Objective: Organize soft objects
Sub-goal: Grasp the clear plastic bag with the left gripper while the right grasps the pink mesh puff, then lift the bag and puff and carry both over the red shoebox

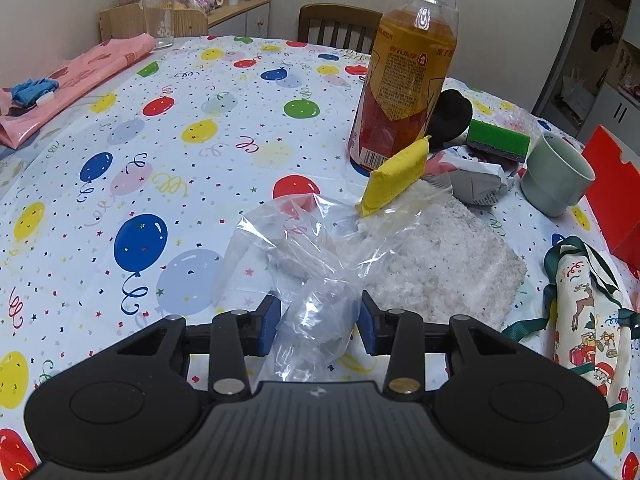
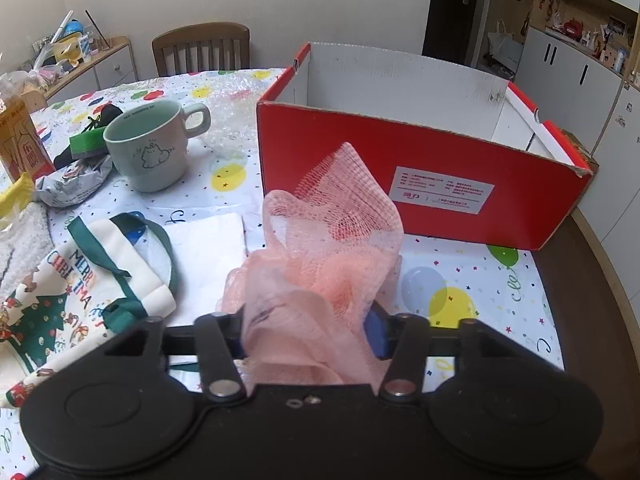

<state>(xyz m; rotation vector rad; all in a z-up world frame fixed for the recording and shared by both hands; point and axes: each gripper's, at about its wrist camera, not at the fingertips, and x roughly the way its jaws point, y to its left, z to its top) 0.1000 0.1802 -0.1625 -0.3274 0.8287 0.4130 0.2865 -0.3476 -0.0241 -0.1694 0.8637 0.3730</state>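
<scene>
A crumpled clear plastic bag [image 1: 304, 248] lies on the balloon-print tablecloth, and its near end is bunched between the blue pads of my left gripper [image 1: 320, 320], which is shut on it. Behind the bag are a white fluffy cloth [image 1: 440, 264] and a yellow sponge [image 1: 394, 176] leaning on a tea bottle [image 1: 404, 80]. A green sponge [image 1: 498, 140] rests further right. In the right wrist view, my right gripper [image 2: 308, 332] is shut on a pink mesh bath pouf [image 2: 336, 232], which stands up in front of an open red box [image 2: 400, 168].
A pale green mug [image 2: 152, 148] stands left of the red box. A Christmas-print cloth bag [image 2: 80, 280] and a white napkin [image 2: 208, 248] lie near the right gripper. A pink bag [image 1: 72, 80] and a glass [image 1: 158, 16] sit at the far left. Chairs stand behind the table.
</scene>
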